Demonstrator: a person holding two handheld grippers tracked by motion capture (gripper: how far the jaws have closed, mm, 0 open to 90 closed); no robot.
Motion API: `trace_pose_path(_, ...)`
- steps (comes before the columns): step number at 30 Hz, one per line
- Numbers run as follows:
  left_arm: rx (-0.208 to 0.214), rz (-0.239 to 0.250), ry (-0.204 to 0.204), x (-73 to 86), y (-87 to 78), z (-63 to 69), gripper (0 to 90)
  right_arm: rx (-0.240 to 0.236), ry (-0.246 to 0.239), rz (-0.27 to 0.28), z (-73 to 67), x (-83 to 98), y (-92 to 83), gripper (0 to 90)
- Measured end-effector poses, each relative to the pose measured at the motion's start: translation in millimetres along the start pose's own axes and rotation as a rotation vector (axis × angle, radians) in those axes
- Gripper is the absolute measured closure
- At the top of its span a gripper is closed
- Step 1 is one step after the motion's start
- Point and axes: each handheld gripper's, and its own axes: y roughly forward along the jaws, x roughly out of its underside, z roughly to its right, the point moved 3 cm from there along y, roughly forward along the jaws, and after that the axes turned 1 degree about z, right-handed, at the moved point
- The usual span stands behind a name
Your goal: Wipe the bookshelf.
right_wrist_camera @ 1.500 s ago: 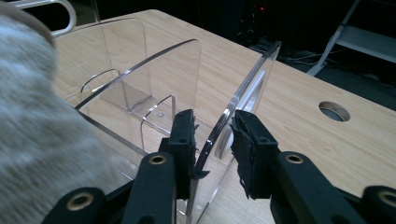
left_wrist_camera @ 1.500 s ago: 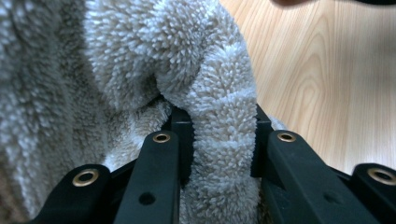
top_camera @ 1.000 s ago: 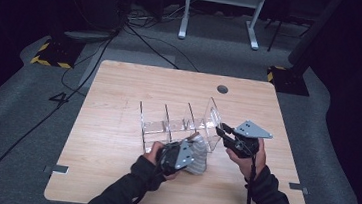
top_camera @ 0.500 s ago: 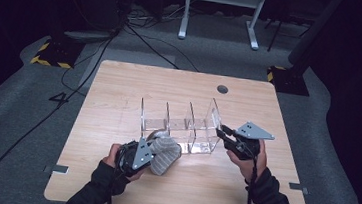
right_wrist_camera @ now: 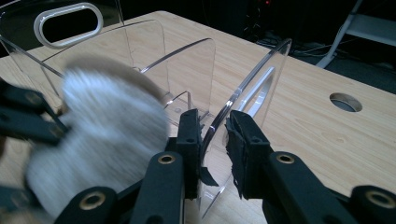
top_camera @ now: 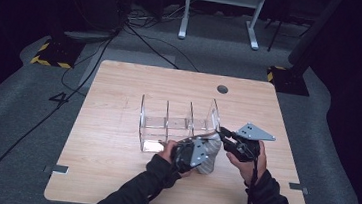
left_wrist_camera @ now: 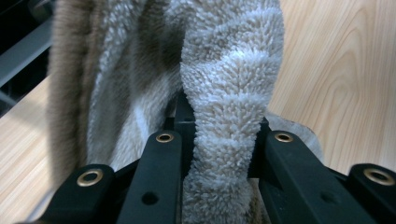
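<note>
Wooden table (top_camera: 111, 175): clear divided organizer (top_camera: 177, 124), compartments unfilled. Left gripper (top_camera: 199, 153) clamps fluffy grey sock (left_wrist_camera: 229, 93), held just at organizer's near right end; right gripper (right_wrist_camera: 212, 140) pinches organizer's end wall. Sock not yet stowed.

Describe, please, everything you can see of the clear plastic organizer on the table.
The clear plastic organizer stands upright near the middle of the wooden table. It looks like glossy see-through acrylic, with thin dividers that split it into a row of compartments. One end wall has an oval handle cut-out; the other end wall is rounded on top. The right gripper has its jaws around the edge of this rounded wall. A fluffy grey sock, held by the left gripper, is beside its front.
</note>
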Motion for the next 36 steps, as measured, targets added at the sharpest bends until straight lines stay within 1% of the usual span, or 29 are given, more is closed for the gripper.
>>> trace_pose_path(1, -0.002, -0.003, 0.007, -2.6, 5.0, 1.5, 75.4, 0.000, 0.000, 0.001, 0.1, 0.1, 0.0, 75.1)
trace_pose_path(2, 0.008, -0.002, 0.007, -4.1, 9.0, 1.8, 75.4, 0.001, 0.000, 0.003, 0.3, 0.3, 0.1, 75.2)
trace_pose_path(4, 0.008, -0.003, 0.001, -4.4, 11.5, 1.7, 75.4, 0.004, 0.002, 0.006, 0.5, 0.6, 0.2, 75.5)
trace_pose_path(5, 0.005, -0.011, -0.003, -2.7, 10.8, 0.7, 75.5, 0.016, 0.004, 0.009, 1.8, 1.1, 0.2, 76.1)
trace_pose_path(7, -0.011, -0.031, 0.009, 3.1, 3.7, -2.6, 75.5, 0.012, 0.004, 0.008, 2.5, 1.1, 0.1, 76.2)
trace_pose_path(8, -0.015, -0.039, 0.008, 7.5, -1.8, -4.9, 75.5, 0.014, 0.003, 0.008, 2.4, 1.1, 0.0, 76.2)
trace_pose_path(11, -0.039, -0.070, 0.000, 23.4, -26.2, -16.6, 75.5, 0.015, -0.002, 0.009, 2.5, 1.1, 0.1, 76.1)
trace_pose_path(12, -0.056, -0.079, 0.001, 29.2, -35.9, -20.6, 75.5, 0.015, -0.002, 0.009, 2.8, 1.0, 0.2, 76.1)
trace_pose_path(15, -0.108, -0.109, -0.015, 49.4, -67.1, -33.4, 75.5, 0.018, -0.011, 0.007, 2.6, 0.7, 0.1, 76.1)
trace_pose_path(17, -0.128, -0.115, -0.033, 62.9, -87.3, -42.9, 75.5, 0.012, -0.009, 0.008, 3.1, 0.8, 0.0, 76.1)
trace_pose_path(19, -0.152, -0.130, -0.038, 74.5, -104.9, -49.8, 75.5, 0.008, -0.010, 0.008, 3.6, 0.8, 0.0, 76.0)
trace_pose_path(20, -0.167, -0.131, -0.045, 79.4, -112.3, -52.1, 75.5, 0.007, -0.009, 0.008, 3.7, 0.8, -0.1, 76.0)
trace_pose_path(21, -0.179, -0.134, -0.060, 84.2, -118.7, -54.0, 75.4, 0.006, -0.008, 0.007, 3.6, 0.8, -0.2, 76.0)
trace_pose_path(23, -0.198, -0.139, -0.083, 92.4, -128.5, -57.9, 75.4, 0.004, -0.011, 0.008, 3.6, 1.1, -1.5, 76.1)
trace_pose_path(25, -0.211, -0.136, -0.108, 97.7, -131.8, -61.5, 75.6, 0.003, -0.028, 0.010, 2.4, 0.6, -3.6, 77.2)
trace_pose_path(26, -0.214, -0.138, -0.113, 98.7, -131.1, -62.7, 75.7, 0.002, -0.030, 0.013, 1.6, 0.3, -4.6, 78.0)
trace_pose_path(27, -0.218, -0.139, -0.104, 98.5, -130.3, -63.5, 75.6, 0.001, -0.031, 0.018, 1.0, 0.1, -4.8, 78.1)
trace_pose_path(29, -0.221, -0.137, -0.099, 97.7, -129.1, -63.6, 75.5, 0.002, -0.032, 0.019, 0.8, 0.0, -4.5, 78.1)
trace_pose_path(30, -0.209, -0.129, -0.098, 95.2, -126.4, -62.3, 75.3, 0.006, -0.030, 0.020, 1.5, -0.4, -3.7, 77.8)
trace_pose_path(31, -0.204, -0.124, -0.088, 93.6, -124.7, -61.2, 75.3, 0.008, -0.026, 0.020, 2.0, -0.6, -3.1, 75.3)
trace_pose_path(32, -0.204, -0.124, -0.088, 93.6, -124.7, -61.2, 75.2, 0.008, -0.026, 0.020, 2.0, -0.6, -3.1, 75.3)
trace_pose_path(33, -0.186, -0.123, -0.071, 90.0, -120.6, -58.7, 75.3, 0.022, -0.019, 0.027, 3.6, -2.5, -1.1, 66.1)
trace_pose_path(35, -0.174, -0.116, -0.069, 86.0, -116.1, -56.1, 75.2, 0.036, -0.008, 0.037, 5.6, -6.3, 1.0, 61.5)
trace_pose_path(36, -0.165, -0.112, -0.056, 82.1, -112.8, -54.6, 75.2, 0.038, -0.013, 0.037, 6.5, -7.8, 2.3, 59.3)
